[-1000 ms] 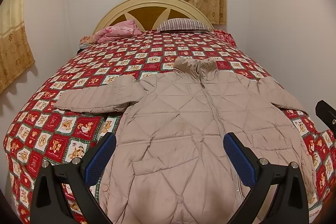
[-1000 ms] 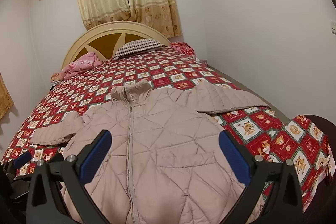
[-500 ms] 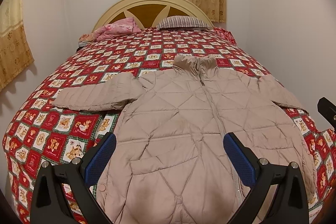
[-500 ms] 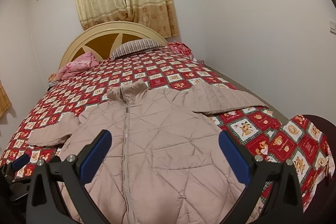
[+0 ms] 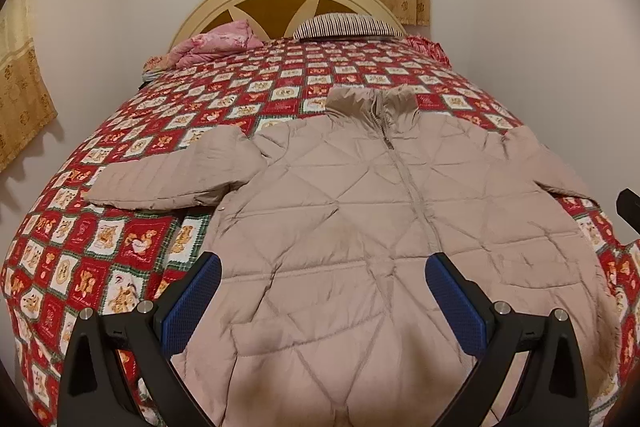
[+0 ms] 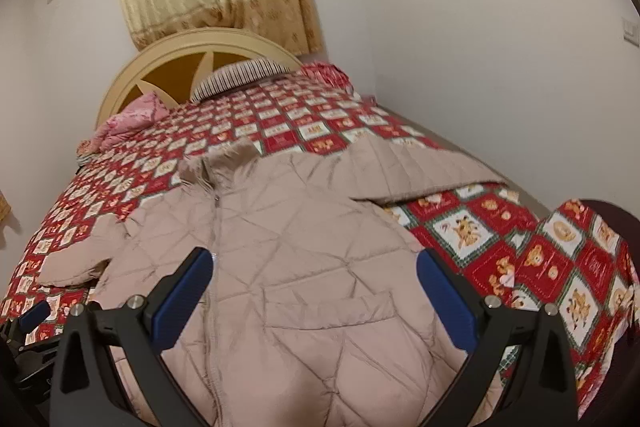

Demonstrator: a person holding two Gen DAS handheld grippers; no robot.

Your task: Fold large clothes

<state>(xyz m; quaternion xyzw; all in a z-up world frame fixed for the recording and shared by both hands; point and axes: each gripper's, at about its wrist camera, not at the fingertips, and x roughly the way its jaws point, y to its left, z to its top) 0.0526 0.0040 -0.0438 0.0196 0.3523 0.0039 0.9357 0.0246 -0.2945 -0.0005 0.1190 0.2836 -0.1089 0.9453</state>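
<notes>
- Hovering over the beige jacket (image 5: pixel 360 227), my left gripper (image 5: pixel 322 301) and right gripper (image 6: pixel 314 293) have jaws spread, holding nothing.
- Jacket lies flat, zipped, sleeves out, on the bed (image 5: pixel 120 267).

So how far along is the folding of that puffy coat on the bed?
Barely begun. Done: the beige quilted jacket lies spread front-up on the patterned bedspread, zipped, sleeves out to both sides. In hand: nothing; the left gripper and right gripper hover open over its lower half, gripping no fabric. Left: every fold, both sleeves and the body.
</notes>
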